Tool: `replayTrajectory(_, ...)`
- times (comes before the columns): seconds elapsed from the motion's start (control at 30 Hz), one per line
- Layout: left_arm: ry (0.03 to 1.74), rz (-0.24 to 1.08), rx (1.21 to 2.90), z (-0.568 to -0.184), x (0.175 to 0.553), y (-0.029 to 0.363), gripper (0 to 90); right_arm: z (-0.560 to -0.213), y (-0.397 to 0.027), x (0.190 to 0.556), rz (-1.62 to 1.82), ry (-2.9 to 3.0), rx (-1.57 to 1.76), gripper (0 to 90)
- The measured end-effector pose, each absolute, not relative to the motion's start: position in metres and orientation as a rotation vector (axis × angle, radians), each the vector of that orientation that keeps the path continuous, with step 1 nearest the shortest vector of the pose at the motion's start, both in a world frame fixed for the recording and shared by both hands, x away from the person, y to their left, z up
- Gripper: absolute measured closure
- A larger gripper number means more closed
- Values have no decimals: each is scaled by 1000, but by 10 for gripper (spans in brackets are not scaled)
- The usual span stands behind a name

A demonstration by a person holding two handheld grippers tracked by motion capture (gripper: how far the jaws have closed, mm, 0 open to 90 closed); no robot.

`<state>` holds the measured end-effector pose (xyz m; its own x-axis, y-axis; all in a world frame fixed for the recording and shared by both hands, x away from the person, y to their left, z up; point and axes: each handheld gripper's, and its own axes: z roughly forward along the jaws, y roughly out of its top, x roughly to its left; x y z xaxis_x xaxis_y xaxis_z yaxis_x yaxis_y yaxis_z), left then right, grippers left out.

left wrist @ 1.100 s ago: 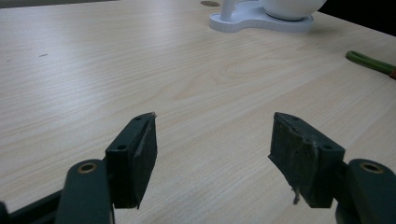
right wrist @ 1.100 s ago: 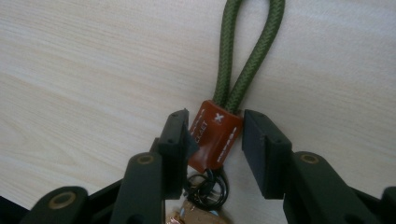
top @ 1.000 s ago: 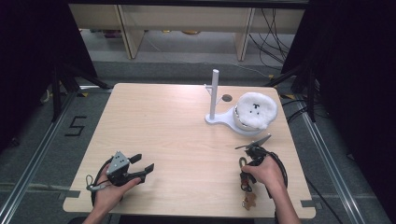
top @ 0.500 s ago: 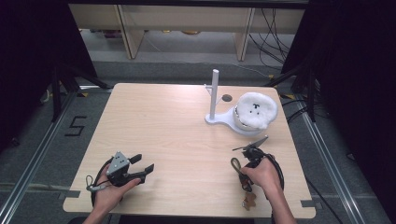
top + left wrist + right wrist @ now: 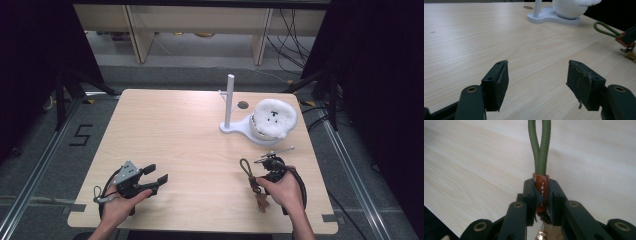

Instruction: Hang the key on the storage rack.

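A keyring with a green cord loop (image 5: 244, 166) and an orange leather sleeve (image 5: 540, 185) lies at the front right of the table. My right gripper (image 5: 541, 188) is shut on that sleeve; its jaws have just been closing with the sleeve between them. The cord loop (image 5: 539, 147) sticks out past the jaw tips, and a metal clasp hangs below them. The right gripper (image 5: 255, 183) rests low over the table. At the front left my left gripper (image 5: 156, 174) stands open with nothing between its fingers (image 5: 499, 82). The keyring (image 5: 604, 28) lies far off to its right.
A white stand (image 5: 235, 127) with an upright post (image 5: 230, 97) sits at the back right, with a fluffy white plush ball (image 5: 274, 116) on its base. A small round hole (image 5: 243, 105) lies behind it. Shelving and cables stand beyond the table's far edge.
The right gripper's jaws have closed onto the keyring's sleeve. The left gripper has stayed where it was.
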<state>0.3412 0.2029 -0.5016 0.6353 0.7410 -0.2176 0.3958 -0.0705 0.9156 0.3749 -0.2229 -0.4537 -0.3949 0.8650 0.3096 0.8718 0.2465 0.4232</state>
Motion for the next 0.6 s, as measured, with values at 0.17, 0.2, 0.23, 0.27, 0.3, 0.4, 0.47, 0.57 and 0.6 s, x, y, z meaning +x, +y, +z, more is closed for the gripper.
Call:
replayTrajectory(0.17,868,314,1707,-485,351,183,355,-441,-219,372,-1086,-2492,-1694,795)
replayTrajectory(0.2,847,311,1711,-482,353,179,360,-440,-218,372,-1120,-2508,-1697,795)
replayTrajectory(0.23,829,306,1714,-477,355,174,365,-440,-217,373,-1206,-2519,-1651,794)
replayTrajectory(0.27,801,297,1713,-475,357,169,369,-441,-217,373,-1262,-2521,-1652,794)
replayTrajectory(0.3,793,297,1716,-472,358,166,373,-442,-216,374,-1334,-2535,-1623,794)
replayTrajectory(0.4,759,296,1728,-463,363,154,386,-444,-215,374,-1441,-2542,-1599,794)
replayTrajectory(0.47,736,299,1738,-457,364,148,397,-445,-212,373,-1517,-2541,-1573,794)
replayTrajectory(0.57,704,282,1732,-452,367,139,407,-446,-209,371,-1599,-2536,-1552,794)
replayTrajectory(0.6,705,285,1740,-449,367,137,410,-447,-208,371,-1633,-2547,-1531,794)
